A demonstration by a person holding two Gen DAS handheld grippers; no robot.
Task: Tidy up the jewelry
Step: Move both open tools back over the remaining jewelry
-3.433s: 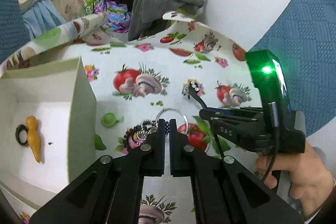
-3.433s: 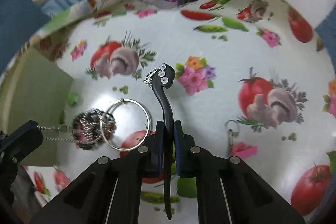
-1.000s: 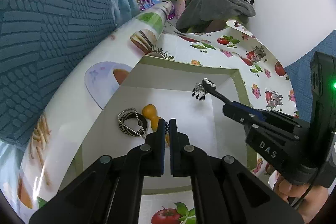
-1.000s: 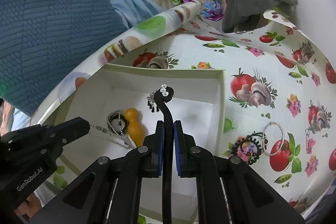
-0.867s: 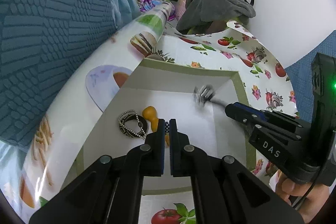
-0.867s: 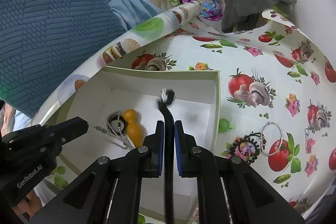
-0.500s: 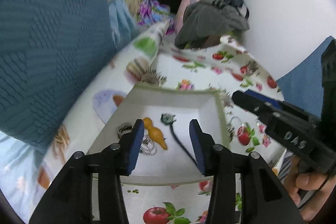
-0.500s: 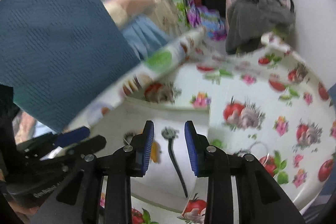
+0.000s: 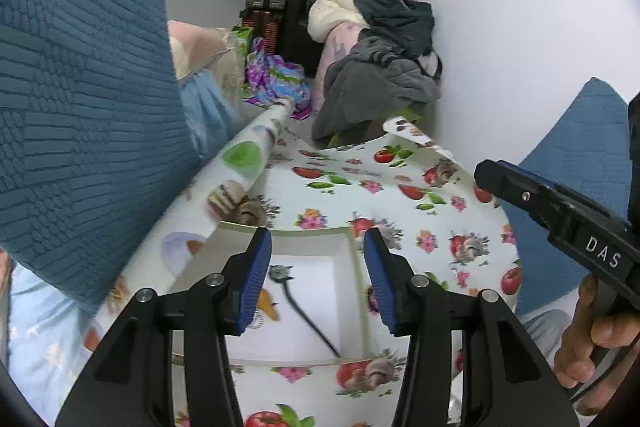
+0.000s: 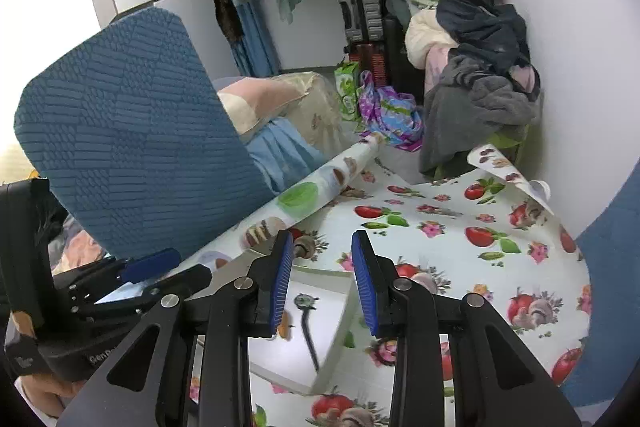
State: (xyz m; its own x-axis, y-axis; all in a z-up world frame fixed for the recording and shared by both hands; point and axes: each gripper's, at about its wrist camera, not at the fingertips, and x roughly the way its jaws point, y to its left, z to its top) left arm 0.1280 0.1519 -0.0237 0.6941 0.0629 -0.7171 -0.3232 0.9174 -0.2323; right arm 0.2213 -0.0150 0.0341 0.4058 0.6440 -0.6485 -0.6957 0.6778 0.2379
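Left gripper (image 9: 316,279): released, jaws spread wide, holding nothing, raised above the box.
Right gripper (image 10: 320,287): released too, jaws apart and empty, also hovering over the box.
Box (image 9: 352,243): shallow white tray with a pale green rim, sitting on the near left part of the table.
Hair stick (image 9: 304,311): black, with a jewelled head, lying diagonally on the box floor, its tip in the near right corner.
Orange pendant (image 9: 267,303): in the box, left of the stick, partly hidden by the left finger; something beaded seems to lie beside it, but blur makes that uncertain.
Beaded bracelet (image 10: 386,347): out on the tablecloth (image 10: 460,267), just right of the box wall, mostly behind the right finger.
Risk: reaching right for the loose pieces, a low finger could catch the box wall and shove or tip the light box, spilling what is stored.
Risk two: the grippers are near each other over the box; crossing paths could knock them together.
Open room: the far and right tablecloth is bare and wide; the blue chair back (image 10: 132,131) crowds the left edge.
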